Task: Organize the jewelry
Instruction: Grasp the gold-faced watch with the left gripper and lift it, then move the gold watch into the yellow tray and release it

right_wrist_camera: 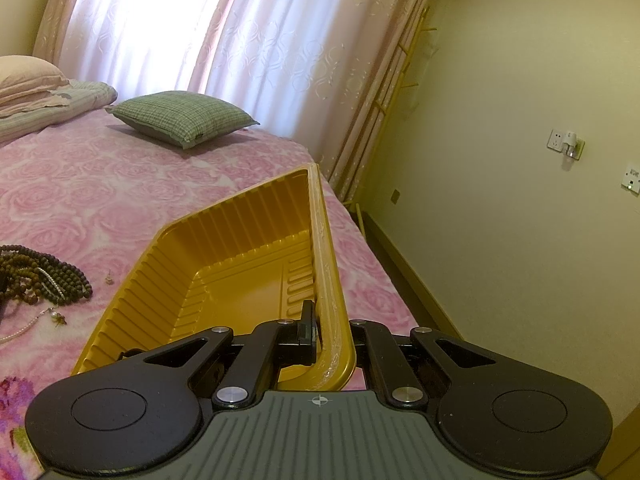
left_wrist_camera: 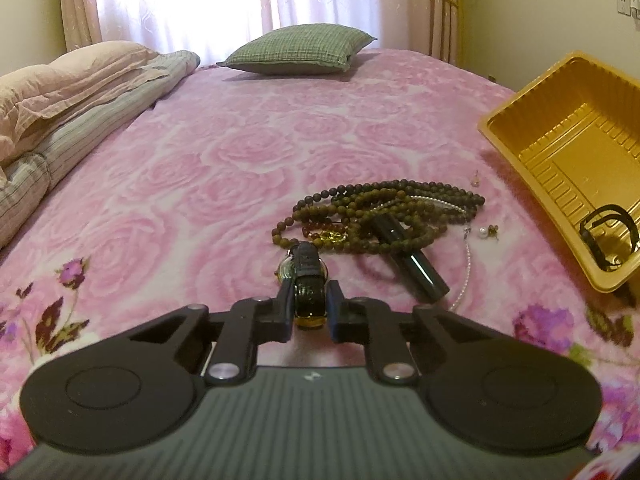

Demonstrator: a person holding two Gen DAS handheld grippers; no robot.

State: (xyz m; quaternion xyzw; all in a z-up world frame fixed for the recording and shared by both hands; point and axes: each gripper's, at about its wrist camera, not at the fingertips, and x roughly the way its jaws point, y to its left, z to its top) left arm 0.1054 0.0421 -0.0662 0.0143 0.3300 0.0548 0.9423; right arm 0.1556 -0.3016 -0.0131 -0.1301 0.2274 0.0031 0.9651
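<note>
My left gripper (left_wrist_camera: 310,300) is shut on the black strap of a gold wristwatch (left_wrist_camera: 307,270) lying on the pink bedspread. Just beyond it lies a pile of brown bead necklaces (left_wrist_camera: 376,216) with a dark cylinder (left_wrist_camera: 416,260), a pearl strand (left_wrist_camera: 466,268) and small earrings (left_wrist_camera: 489,232). A gold plastic tray (left_wrist_camera: 560,160) sits at the right, holding a black band (left_wrist_camera: 608,236). My right gripper (right_wrist_camera: 326,332) is shut on the tray's right rim (right_wrist_camera: 326,280). The bead pile also shows at the left of the right wrist view (right_wrist_camera: 44,276).
A green checked pillow (left_wrist_camera: 300,52) lies at the far end of the bed, folded bedding (left_wrist_camera: 72,92) along the left. The bed's right edge (right_wrist_camera: 384,276) drops off beside the tray, next to a yellow wall and curtains (right_wrist_camera: 248,40).
</note>
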